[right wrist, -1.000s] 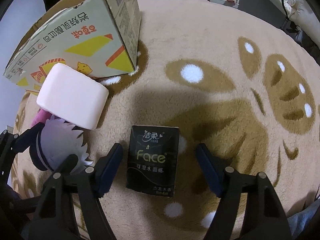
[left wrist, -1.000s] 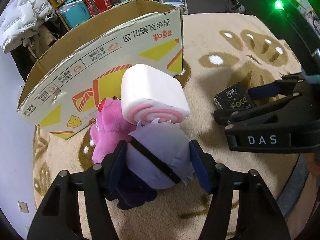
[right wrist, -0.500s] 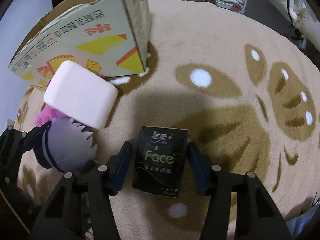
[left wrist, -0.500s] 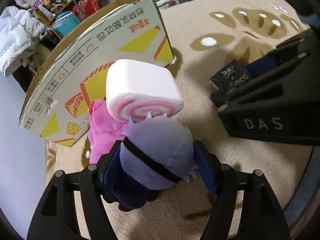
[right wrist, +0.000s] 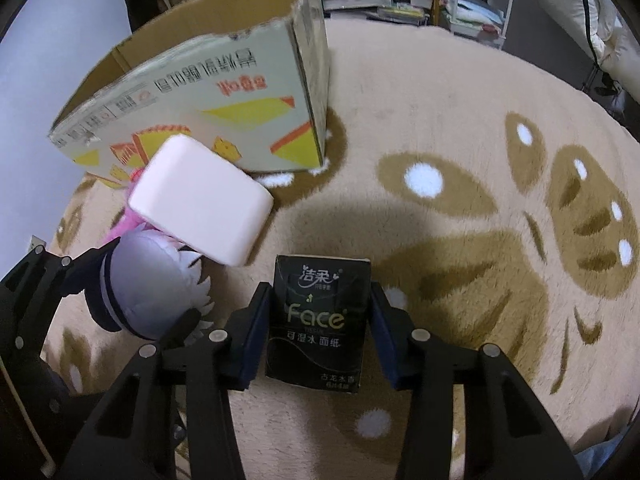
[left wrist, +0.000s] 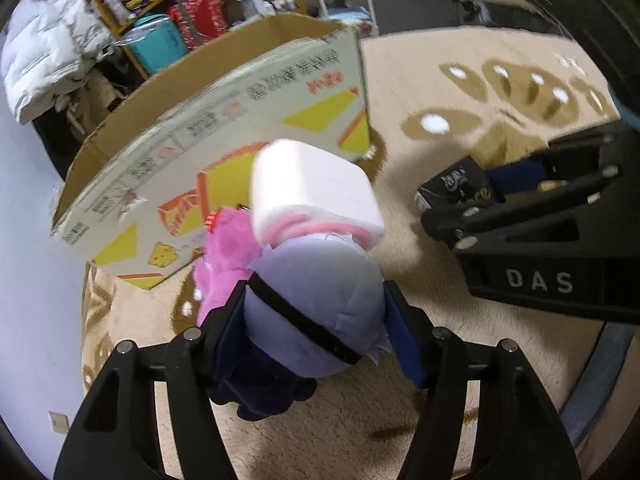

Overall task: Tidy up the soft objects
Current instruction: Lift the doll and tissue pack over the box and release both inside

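Left gripper (left wrist: 314,316): jaws pinch the purple plush (left wrist: 312,308) across its round head, low over the rug (right wrist: 440,120). Light, squashy; a mid-head hold should keep it from slipping. Right gripper (right wrist: 322,320): jaws pressed against both sides of the tissue pack (right wrist: 320,316), which yields but keeps shape. Box (right wrist: 208,96) near, behind the roll cushion (right wrist: 200,198) and pink plush (left wrist: 228,240).

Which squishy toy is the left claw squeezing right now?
The left gripper squeezes the pale purple plush with the black band. The pink plush and the swirl-roll cushion lie beyond it, ungripped.
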`<move>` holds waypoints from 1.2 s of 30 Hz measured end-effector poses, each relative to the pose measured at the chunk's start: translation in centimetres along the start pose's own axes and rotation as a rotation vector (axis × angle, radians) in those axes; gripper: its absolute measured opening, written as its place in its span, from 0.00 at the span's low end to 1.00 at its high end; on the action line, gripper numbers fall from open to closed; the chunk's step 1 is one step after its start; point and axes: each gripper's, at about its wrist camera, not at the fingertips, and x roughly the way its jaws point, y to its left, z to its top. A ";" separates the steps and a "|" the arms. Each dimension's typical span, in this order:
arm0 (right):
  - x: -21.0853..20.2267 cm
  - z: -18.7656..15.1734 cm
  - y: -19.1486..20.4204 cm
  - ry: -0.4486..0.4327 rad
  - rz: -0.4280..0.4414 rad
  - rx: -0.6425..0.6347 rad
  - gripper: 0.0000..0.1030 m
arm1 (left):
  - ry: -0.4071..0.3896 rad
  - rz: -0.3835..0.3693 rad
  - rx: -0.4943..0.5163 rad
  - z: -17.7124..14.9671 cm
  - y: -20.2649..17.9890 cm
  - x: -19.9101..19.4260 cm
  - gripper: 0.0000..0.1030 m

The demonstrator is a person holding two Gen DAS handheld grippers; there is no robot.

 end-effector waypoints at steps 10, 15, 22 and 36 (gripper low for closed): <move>-5.7 0.1 0.3 -0.226 0.072 -0.014 0.48 | -0.141 0.048 -0.147 0.4 3.5 -4.4 0.62; -8.4 0.1 0.9 -0.340 0.094 -0.040 0.48 | -0.229 0.067 -0.205 0.3 4.8 -7.2 0.62; -11.4 0.4 1.9 -0.493 0.090 -0.092 0.48 | -0.334 0.134 -0.255 0.2 6.0 -10.2 0.62; -12.8 0.7 2.9 -0.573 0.085 -0.124 0.48 | -0.389 0.160 -0.303 -0.1 7.3 -11.7 0.62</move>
